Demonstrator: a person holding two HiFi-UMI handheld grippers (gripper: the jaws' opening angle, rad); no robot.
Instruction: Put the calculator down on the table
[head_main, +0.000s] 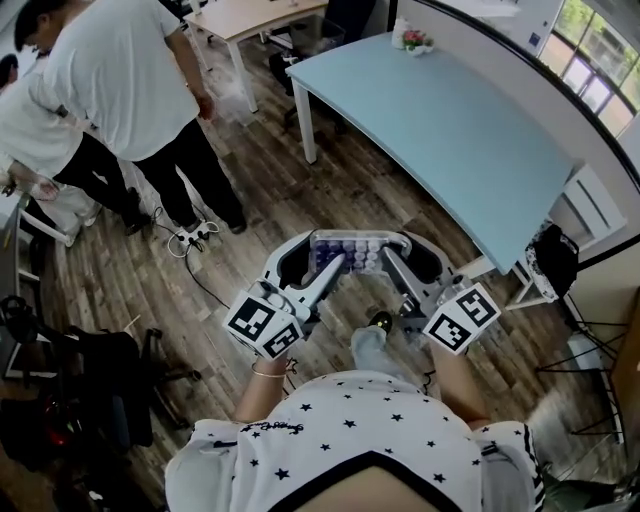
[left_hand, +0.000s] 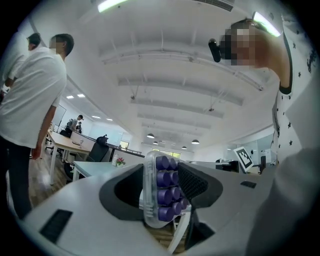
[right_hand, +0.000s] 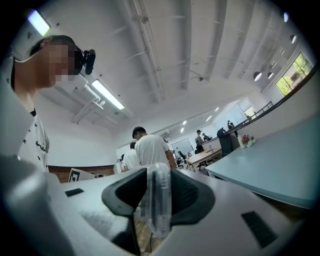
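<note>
A clear-cased calculator (head_main: 348, 254) with round purple keys hangs above the wooden floor, held from both sides. My left gripper (head_main: 324, 256) is shut on its left end and my right gripper (head_main: 393, 252) on its right end. In the left gripper view the calculator (left_hand: 163, 189) stands edge-on between the dark pads (left_hand: 197, 184), keys facing right. In the right gripper view its clear edge (right_hand: 159, 200) sits clamped between the jaws of the right gripper (right_hand: 159, 192). The light blue table (head_main: 450, 130) lies ahead and to the right, apart from the calculator.
Two people (head_main: 130, 90) stand at the upper left near a wooden desk (head_main: 255, 15). A power strip and cable (head_main: 195, 236) lie on the floor. A flower pot (head_main: 413, 40) sits at the table's far end. Black chairs stand at left (head_main: 110, 385) and right (head_main: 550, 260).
</note>
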